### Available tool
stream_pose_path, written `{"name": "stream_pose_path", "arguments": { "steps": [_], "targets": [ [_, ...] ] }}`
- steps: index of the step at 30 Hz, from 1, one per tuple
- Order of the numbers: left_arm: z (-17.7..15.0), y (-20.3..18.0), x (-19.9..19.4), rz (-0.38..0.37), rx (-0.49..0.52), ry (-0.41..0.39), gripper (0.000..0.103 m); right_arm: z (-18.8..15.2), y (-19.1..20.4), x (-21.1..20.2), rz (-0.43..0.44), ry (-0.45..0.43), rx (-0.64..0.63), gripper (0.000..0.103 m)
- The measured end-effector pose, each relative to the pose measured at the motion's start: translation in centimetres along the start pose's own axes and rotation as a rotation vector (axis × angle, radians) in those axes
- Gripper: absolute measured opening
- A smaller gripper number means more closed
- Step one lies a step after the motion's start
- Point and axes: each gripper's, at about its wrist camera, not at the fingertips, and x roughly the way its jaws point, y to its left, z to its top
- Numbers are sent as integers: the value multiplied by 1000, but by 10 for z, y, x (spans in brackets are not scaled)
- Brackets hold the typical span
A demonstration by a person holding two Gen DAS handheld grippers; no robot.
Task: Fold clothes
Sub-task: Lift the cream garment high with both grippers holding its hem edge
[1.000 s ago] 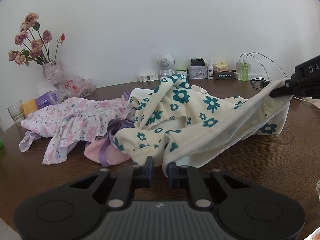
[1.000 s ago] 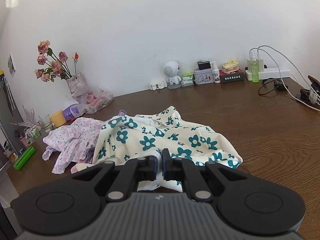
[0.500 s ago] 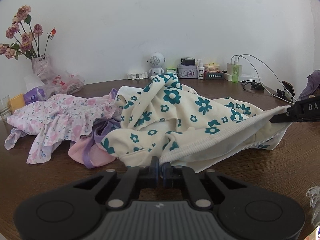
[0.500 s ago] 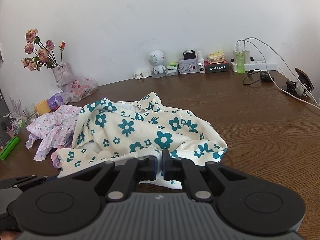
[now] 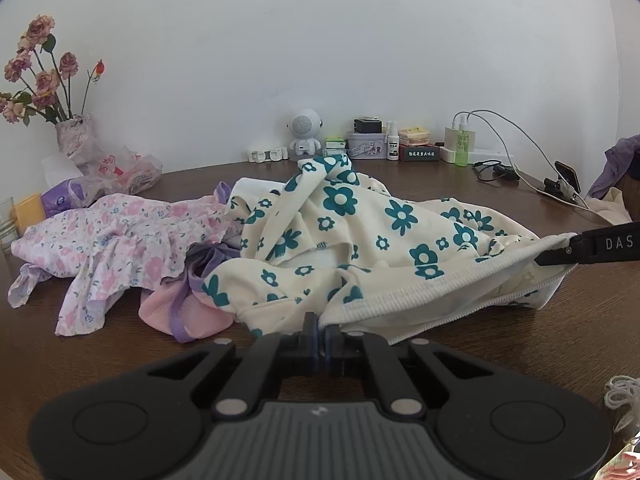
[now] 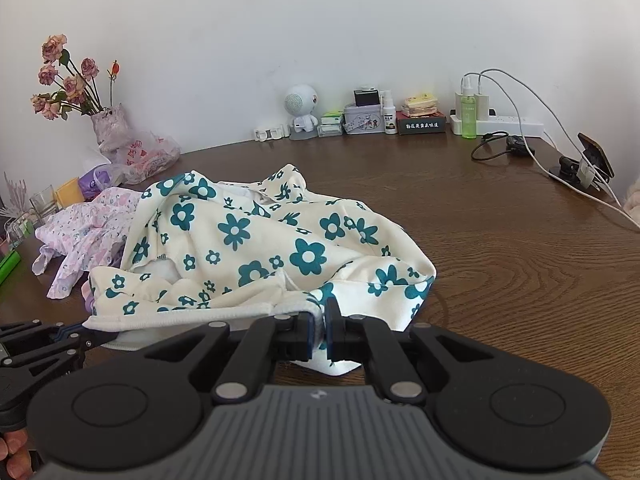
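A cream garment with teal flowers [image 5: 360,236] lies bunched on the brown table [image 5: 500,344]; it also shows in the right wrist view [image 6: 256,248]. My left gripper [image 5: 322,326] is shut on its ribbed hem at the near left end. My right gripper [image 6: 319,322] is shut on the same hem at the other end, and it shows as a black finger at the right of the left wrist view [image 5: 568,250]. The hem is stretched between them just above the table. A pink floral garment [image 5: 116,236] and a pink and purple one [image 5: 184,312] lie to the left.
A vase of dried roses [image 5: 76,136], a plastic bag [image 5: 124,168] and a glass [image 5: 8,220] stand at the left. A small white robot figure [image 5: 305,130], boxes, bottles, a power strip with cables [image 6: 496,122] and a phone on a stand [image 6: 592,160] line the back and right.
Both grippers have lowered toward the table with the hem held between them. The left jaws have closed fully on the hem. The garment has slumped lower onto the table.
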Motion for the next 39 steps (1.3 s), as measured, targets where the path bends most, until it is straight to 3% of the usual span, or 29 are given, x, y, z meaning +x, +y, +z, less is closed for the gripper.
{"name": "stream_pose_path", "arguments": {
  "steps": [6, 11, 16, 21, 25, 30, 39],
  "targets": [
    [51, 16, 2, -25, 8, -80, 1, 34, 17, 3, 42, 5, -107, 2],
    [139, 26, 1, 1, 53, -216, 1, 113, 22, -9, 49, -102, -103, 2],
    [249, 9, -56, 105, 167, -503, 1, 214, 36, -57, -6, -303, -110, 2],
    [342, -1, -125, 139, 181, -671, 1, 302, 45, -134, -46, -532, -94, 2],
    [391, -5, -179, 196, 168, -785, 1, 348, 61, -205, -59, -694, -93, 2],
    [413, -10, -209, 207, 140, -788, 1, 371, 81, -247, -99, -740, -117, 2],
    [421, -22, -219, 190, 123, -741, 1, 394, 82, -253, -160, -678, -103, 2]
  ]
}}
